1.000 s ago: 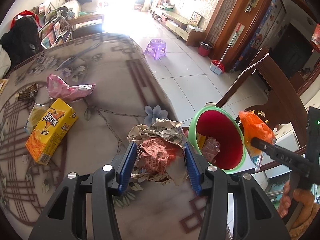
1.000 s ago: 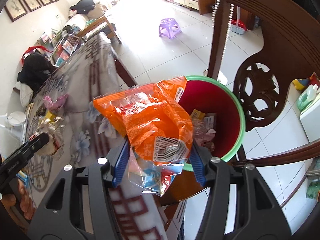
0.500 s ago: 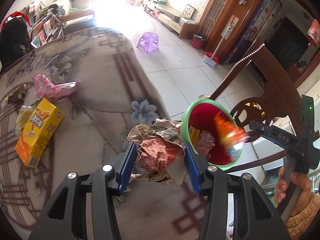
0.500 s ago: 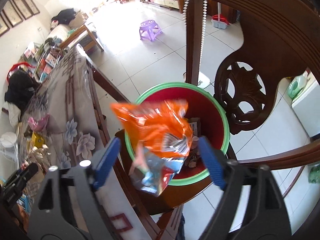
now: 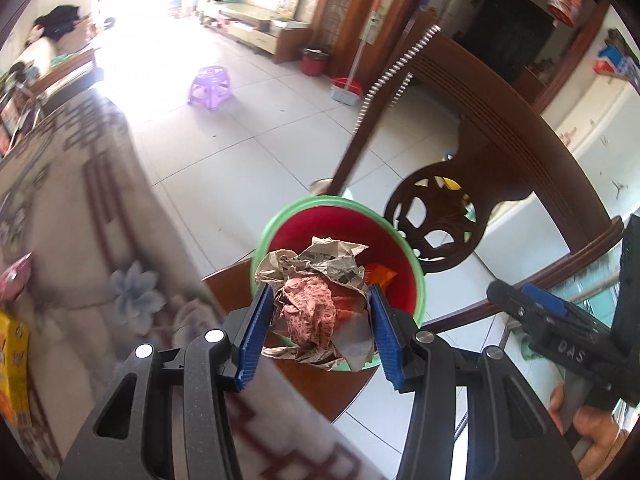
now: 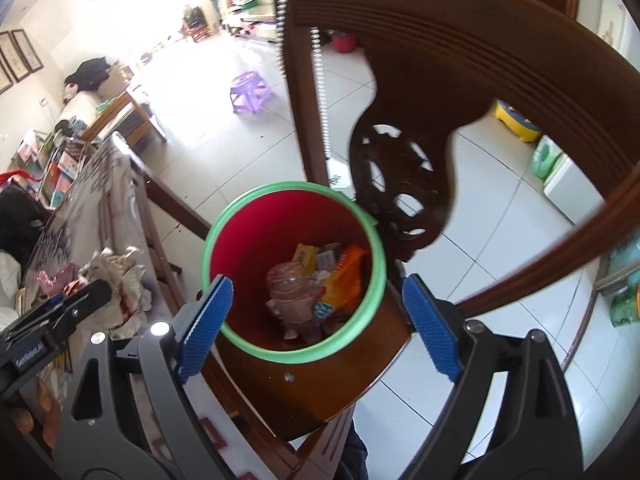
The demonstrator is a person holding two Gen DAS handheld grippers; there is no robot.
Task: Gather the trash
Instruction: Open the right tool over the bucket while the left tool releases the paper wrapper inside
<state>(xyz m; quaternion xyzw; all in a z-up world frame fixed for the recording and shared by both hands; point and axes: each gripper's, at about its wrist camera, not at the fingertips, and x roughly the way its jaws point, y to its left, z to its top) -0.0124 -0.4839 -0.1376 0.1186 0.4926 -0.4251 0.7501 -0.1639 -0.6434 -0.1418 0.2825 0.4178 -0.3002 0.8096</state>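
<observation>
My left gripper [image 5: 318, 322] is shut on a crumpled paper wad [image 5: 316, 280] and holds it over the near rim of the red bin with a green rim [image 5: 340, 202]. The wad also shows in the right wrist view [image 6: 116, 280], left of the bin [image 6: 292, 186]. My right gripper [image 6: 316, 328] is open and empty above the bin. In the bin lie the orange snack bag [image 6: 346, 280], a crushed plastic bottle [image 6: 290, 292] and small wrappers. The right gripper also shows at the right of the left wrist view [image 5: 560, 336].
The bin stands on a dark wooden chair seat [image 6: 340, 384] whose carved back [image 6: 400, 196] rises behind it. The cloth-covered table [image 5: 80, 240] lies to the left with a yellow juice box [image 5: 12, 364] and a pink wrapper [image 5: 14, 276]. A purple stool [image 5: 210, 84] stands on the tiled floor.
The orange snack bag dropped from my right gripper into the bin and the right gripper is now open. My left gripper carried the paper wad from the table to over the bin.
</observation>
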